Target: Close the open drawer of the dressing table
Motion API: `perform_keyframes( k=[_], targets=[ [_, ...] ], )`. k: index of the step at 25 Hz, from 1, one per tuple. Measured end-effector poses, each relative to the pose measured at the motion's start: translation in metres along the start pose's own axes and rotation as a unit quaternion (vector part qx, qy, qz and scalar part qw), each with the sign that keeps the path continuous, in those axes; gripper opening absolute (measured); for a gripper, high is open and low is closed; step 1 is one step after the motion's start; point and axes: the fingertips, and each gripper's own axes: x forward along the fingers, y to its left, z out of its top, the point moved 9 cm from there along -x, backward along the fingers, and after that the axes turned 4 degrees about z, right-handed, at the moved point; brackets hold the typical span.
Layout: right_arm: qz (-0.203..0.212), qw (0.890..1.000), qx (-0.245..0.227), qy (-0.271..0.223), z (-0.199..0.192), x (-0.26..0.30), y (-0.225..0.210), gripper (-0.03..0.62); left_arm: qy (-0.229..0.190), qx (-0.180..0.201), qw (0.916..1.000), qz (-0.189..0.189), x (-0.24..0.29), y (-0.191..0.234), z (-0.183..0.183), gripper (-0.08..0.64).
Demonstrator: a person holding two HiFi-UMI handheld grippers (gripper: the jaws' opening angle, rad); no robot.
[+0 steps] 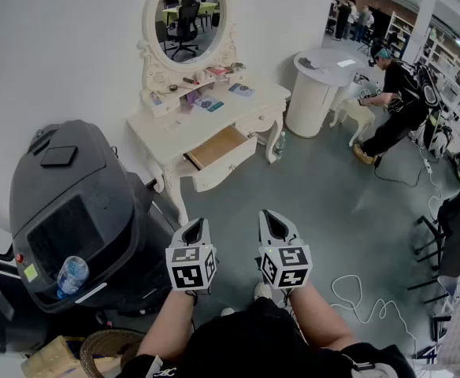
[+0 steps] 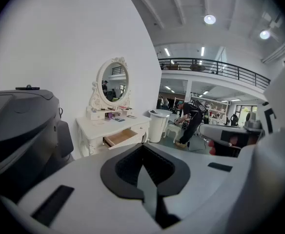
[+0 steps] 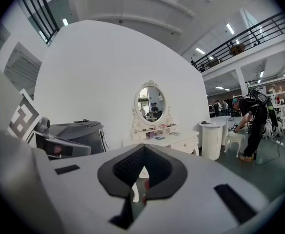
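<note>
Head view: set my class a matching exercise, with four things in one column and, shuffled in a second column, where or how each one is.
Things:
1. drawer
2. oval mirror
3. nearer plastic bottle
4. round white stand

Places or states:
A. lies on the black machine
B. pulled open
C. stands on the floor beside the dressing table, towards the picture's right
D. stands at the back of the dressing table's top

Pairs: 1-B, 2-D, 3-A, 4-C

Head view steeply down; gripper views level, sharing the distant dressing table (image 1: 175, 128)
</note>
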Motion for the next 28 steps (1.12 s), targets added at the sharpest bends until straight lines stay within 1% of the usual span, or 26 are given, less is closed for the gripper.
perform_keyframes(
  k=[3,9,15,21,28],
  targets=[
    [0.001,1.000,0.002,0.002,0.000,0.004,-0.008,0.008,0.001,-0.009,1.0000,-0.002,0.008,-0.003,0.001,0.008],
    [-0.002,0.999,0.033,-0.013,0.003,0.009,-0.029,0.009,0.004,-0.004,1.0000,0.003,0.023,-0.014,0.008,0.008],
    [0.015,1.000,0.018,-0.011,0.013,0.026,-0.052,0.009,0.002,0.001,0.9999,0.011,0.047,-0.031,0.022,0.008],
    [0.031,0.999,0.013,-0.007,0.027,0.048,-0.093,0.009,0.000,0.004,0.9997,0.025,0.083,-0.057,0.040,0.008],
    [0.045,0.999,0.015,-0.008,0.037,0.061,-0.151,0.009,0.009,0.006,0.9993,0.037,0.130,-0.092,0.053,0.008]
  ],
)
